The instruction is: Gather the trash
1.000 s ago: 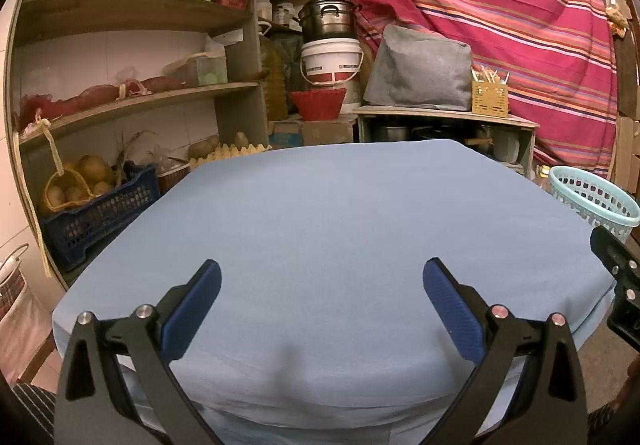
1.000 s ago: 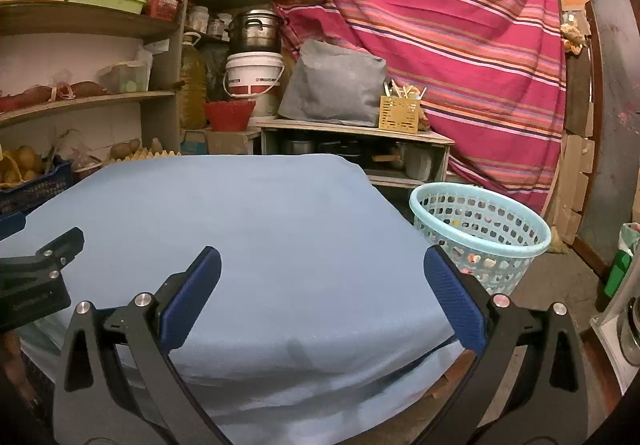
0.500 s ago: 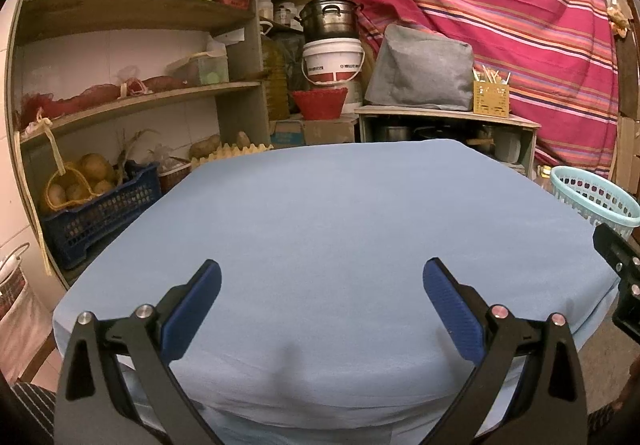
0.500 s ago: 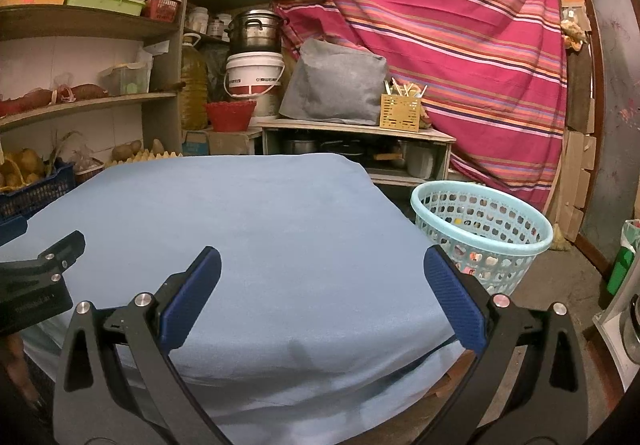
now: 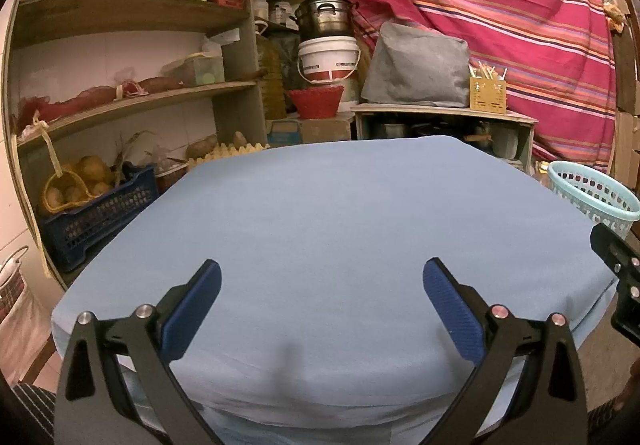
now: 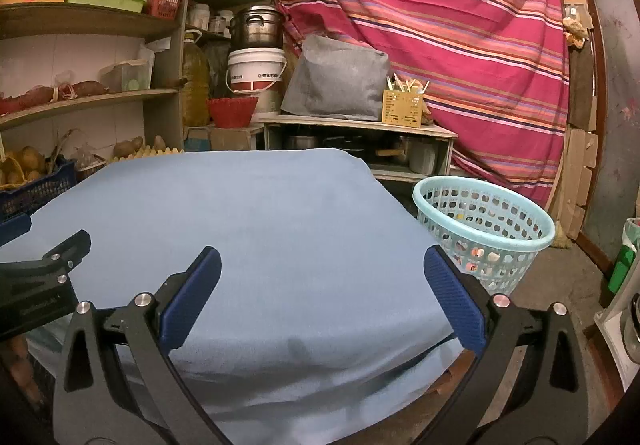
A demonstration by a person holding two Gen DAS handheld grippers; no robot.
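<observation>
A light blue perforated plastic basket (image 6: 486, 217) stands on the floor to the right of the table; colourful bits show through its holes. It also shows at the right edge of the left wrist view (image 5: 592, 191). My left gripper (image 5: 322, 281) is open and empty above the near edge of the blue-clothed table (image 5: 340, 213). My right gripper (image 6: 322, 277) is open and empty above the table's near right part (image 6: 260, 213). I see no loose trash on the cloth. Each gripper's body shows at the edge of the other's view.
Wooden shelves (image 5: 132, 101) with boxes, bags and produce stand at the left. A dark blue crate (image 5: 96, 213) sits beside the table. A low cabinet (image 6: 360, 141) with a grey bag, bucket and pot stands behind, before a striped red curtain (image 6: 460, 25).
Both views have shifted only slightly; the basket sits a little higher and nearer in the right wrist view. Both grippers stay open and empty.
</observation>
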